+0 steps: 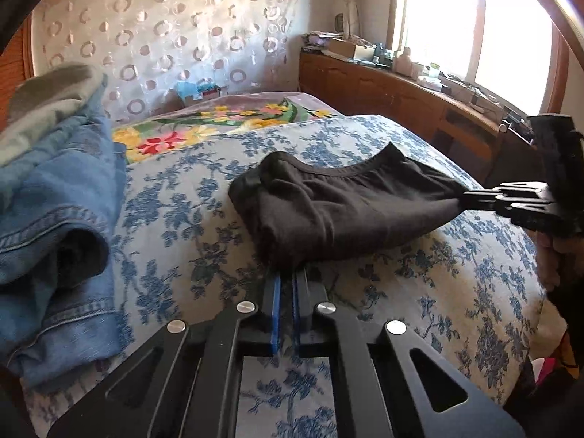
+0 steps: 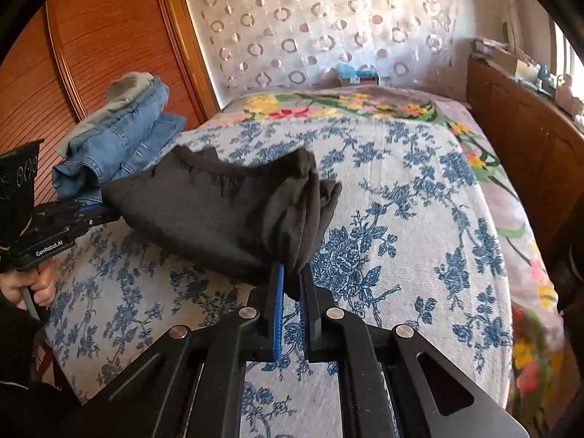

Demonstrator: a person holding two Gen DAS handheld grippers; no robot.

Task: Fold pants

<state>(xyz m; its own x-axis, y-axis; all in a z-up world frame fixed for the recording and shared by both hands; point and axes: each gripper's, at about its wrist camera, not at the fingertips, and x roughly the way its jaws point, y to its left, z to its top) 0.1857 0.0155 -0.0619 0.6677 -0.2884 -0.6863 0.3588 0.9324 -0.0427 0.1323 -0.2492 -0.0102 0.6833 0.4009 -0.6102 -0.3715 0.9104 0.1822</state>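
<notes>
Both grippers' fingers clamp the black pants (image 1: 339, 204): left gripper (image 1: 286, 273) at six o'clock, right gripper (image 1: 463, 199) at three. Lift evenly, keeping cloth taut.

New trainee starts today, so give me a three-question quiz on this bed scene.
1. True or false: both grippers grip the black fabric pants.
2. What lies on the folded blue denim jeans? A) grey-green garment B) pillow
3. What pattern has the white bedspread?

Key: 1 true, the left gripper and the right gripper each pinch an end. 2 A. 3 blue flowers.
</notes>
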